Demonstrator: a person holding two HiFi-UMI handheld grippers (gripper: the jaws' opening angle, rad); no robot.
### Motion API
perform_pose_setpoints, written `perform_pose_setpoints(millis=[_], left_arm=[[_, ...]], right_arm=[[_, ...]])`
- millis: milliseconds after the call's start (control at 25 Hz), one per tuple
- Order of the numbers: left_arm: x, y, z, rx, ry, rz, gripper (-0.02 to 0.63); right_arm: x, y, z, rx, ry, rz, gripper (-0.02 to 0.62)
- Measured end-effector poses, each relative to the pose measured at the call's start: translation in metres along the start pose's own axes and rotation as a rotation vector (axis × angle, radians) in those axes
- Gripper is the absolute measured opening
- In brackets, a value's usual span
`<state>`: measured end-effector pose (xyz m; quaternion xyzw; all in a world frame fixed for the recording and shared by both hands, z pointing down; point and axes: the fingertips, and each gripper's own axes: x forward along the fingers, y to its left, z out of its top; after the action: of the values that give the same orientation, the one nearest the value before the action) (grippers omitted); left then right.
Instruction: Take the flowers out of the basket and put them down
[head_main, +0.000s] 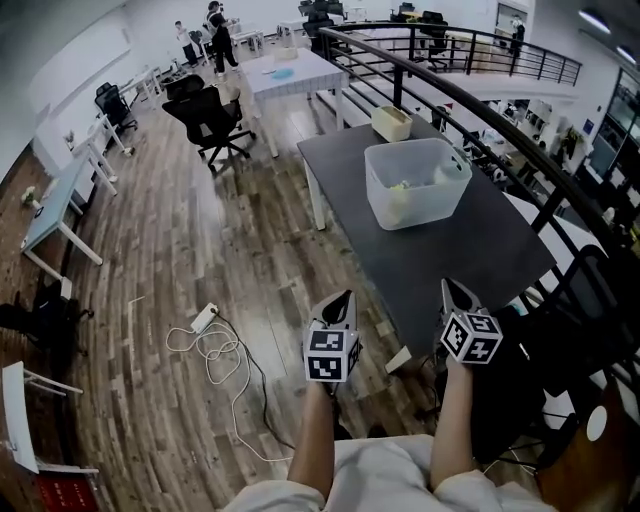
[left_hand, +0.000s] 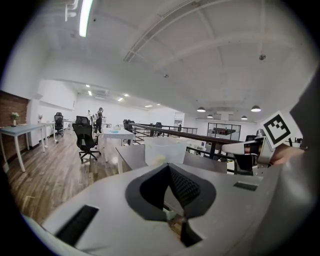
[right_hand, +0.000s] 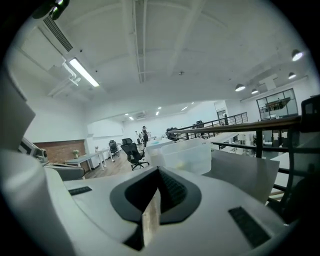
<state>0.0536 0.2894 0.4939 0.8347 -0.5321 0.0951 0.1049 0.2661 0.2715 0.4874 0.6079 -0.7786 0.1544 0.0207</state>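
Observation:
A translucent plastic basket (head_main: 400, 215) stands on the dark table (head_main: 450, 255), toward its far half. Something pale yellow, maybe the flowers (head_main: 402, 186), shows faintly inside it; I cannot make out more. My left gripper (head_main: 347, 296) hovers over the floor just off the table's near left corner, jaws together, holding nothing. My right gripper (head_main: 450, 285) is over the table's near edge, also shut and empty. Both point toward the basket, well short of it. The basket (left_hand: 165, 150) shows beyond the shut tips (left_hand: 168, 166) in the left gripper view. In the right gripper view the basket (right_hand: 187, 155) lies ahead of the shut tips (right_hand: 159, 170).
A small beige container (head_main: 391, 122) sits at the table's far end. A black railing (head_main: 480, 100) runs along the table's right side. A black chair (head_main: 575, 330) stands at my right. A power strip with cable (head_main: 205, 320) lies on the wooden floor to the left; office chairs (head_main: 215, 120) stand further back.

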Motion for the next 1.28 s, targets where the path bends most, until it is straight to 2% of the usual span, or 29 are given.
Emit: perform_pose_setpoints(millis=[240,640,920,1280], left_arm=[[0.037,0.030,0.007,-0.013,0.012,-0.044,0.020],[0.071,0.090,0.055,0.091,-0.011,-0.176,0.020],[0.076,0.136,0.081,0.123,-0.048,-0.181,0.020],[0.087,0.152,0.089,0.097,-0.081,-0.234,0.020]], right_arm=[[0.040,0.002,0.004,0.001,0.017,-0.060,0.018],[0.101,0.018,0.026,0.073,-0.021,-0.174,0.018],[0.116,0.041,0.055,0.075,-0.087,-0.234,0.018],[0.123,0.043,0.071,0.057,-0.118,-0.275,0.018]])
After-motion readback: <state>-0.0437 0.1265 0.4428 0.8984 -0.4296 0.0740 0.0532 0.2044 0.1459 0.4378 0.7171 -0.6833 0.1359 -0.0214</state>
